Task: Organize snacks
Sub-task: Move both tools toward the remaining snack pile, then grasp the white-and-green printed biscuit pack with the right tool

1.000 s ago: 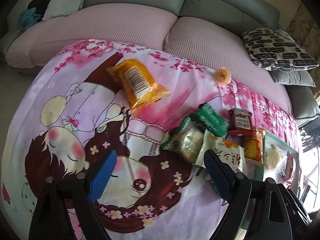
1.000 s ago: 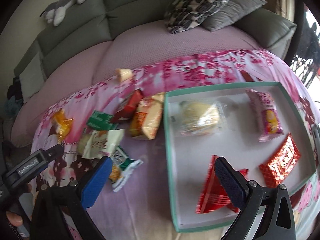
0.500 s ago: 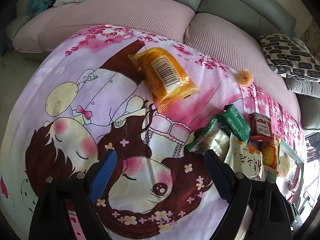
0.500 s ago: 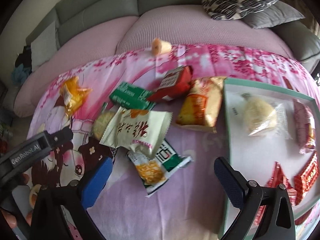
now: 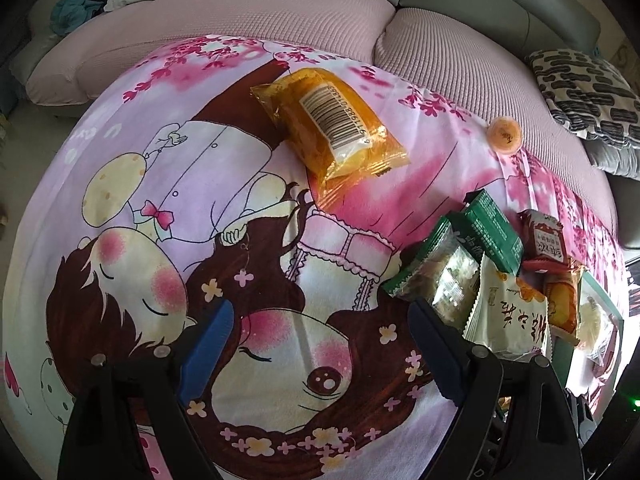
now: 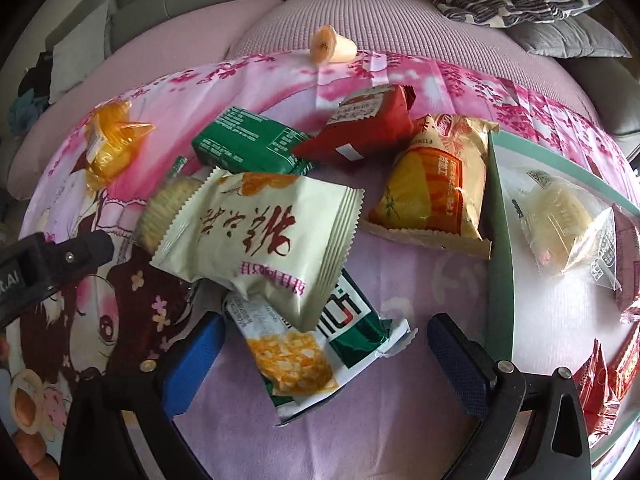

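Note:
Snack packets lie on a pink cartoon cloth. In the right wrist view my right gripper [image 6: 326, 334] stands open, its blue pads on either side of a green and white packet [image 6: 316, 356]. A cream packet with red writing [image 6: 260, 236] lies partly on top of it. Beyond are a green packet [image 6: 248, 146], a red one [image 6: 364, 124] and an orange-yellow one [image 6: 436, 188]. The green-rimmed tray [image 6: 498, 216] at the right holds a pale cake and red packets. My left gripper [image 5: 318, 334] is open over bare cloth, with the orange packet [image 5: 332, 128] well beyond it.
A small orange jelly cup [image 6: 332, 46] lies at the cloth's far edge. The sofa's pink seat [image 5: 248, 12] and a patterned cushion [image 5: 588, 92] lie behind. The left gripper's black body [image 6: 48, 264] shows at the left of the right wrist view.
The right gripper swung left from above the tray and sank over the pile of packets. The left gripper sank a little and the orange packet now sits nearer the centre of its view.

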A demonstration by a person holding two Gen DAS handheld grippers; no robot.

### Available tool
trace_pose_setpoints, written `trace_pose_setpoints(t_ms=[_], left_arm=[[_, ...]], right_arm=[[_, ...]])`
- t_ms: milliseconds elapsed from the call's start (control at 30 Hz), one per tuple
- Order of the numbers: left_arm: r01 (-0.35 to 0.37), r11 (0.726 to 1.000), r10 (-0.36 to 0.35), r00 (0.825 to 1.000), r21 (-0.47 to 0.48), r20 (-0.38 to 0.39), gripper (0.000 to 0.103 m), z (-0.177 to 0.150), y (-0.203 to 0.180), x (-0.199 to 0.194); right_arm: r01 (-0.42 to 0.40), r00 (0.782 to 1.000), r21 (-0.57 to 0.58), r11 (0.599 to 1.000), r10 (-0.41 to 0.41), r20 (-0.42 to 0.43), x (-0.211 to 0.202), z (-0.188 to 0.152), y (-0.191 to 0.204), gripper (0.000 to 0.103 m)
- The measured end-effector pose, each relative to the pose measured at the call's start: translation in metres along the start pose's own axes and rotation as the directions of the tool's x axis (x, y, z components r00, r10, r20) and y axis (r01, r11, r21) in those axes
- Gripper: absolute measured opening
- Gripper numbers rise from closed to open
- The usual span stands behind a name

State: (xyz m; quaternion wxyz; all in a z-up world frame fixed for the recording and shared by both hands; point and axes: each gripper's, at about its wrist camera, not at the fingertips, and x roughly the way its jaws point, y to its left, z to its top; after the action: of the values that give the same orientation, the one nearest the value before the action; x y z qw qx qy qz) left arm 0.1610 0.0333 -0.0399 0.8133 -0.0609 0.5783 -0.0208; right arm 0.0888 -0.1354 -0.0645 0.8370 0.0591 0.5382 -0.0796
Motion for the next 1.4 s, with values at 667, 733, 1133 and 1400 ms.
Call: trace_pose_setpoints(t_ms=[667, 733, 1133, 1400], left_arm=[[-0.034, 0.999, 0.034, 0.999, 0.029, -0.023, 0.089, -0.002, -0.008, 0.007], [-0.032, 0.999, 0.033, 0.999, 0.032, -0.022, 0.089, -0.002, -0.009, 0.007], [0.011, 0.995, -0.011, 1.000, 0.096, 0.001, 0.089, 0.003, -0.031, 0.005], [0.027, 0.987, -0.032, 0.999, 0.159, 0.028, 0.089, 0.030, -0.063, 0.015]], right_arm=[[0.020, 0.996, 0.037, 0.999, -0.024, 0.090, -0.008, -0.012, -0.016, 0.063], [0.022, 0.996, 0.046, 0.999, -0.026, 0.089, -0.009, -0.013, -0.018, 0.060], [0.026, 0.998, 0.091, 0.995, -0.030, 0.051, -0.019, -0.021, -0.028, 0.053], [-0.010, 1.000, 0.103, 0.995, 0.006, 0.030, -0.020, -0.022, -0.032, 0.053]])
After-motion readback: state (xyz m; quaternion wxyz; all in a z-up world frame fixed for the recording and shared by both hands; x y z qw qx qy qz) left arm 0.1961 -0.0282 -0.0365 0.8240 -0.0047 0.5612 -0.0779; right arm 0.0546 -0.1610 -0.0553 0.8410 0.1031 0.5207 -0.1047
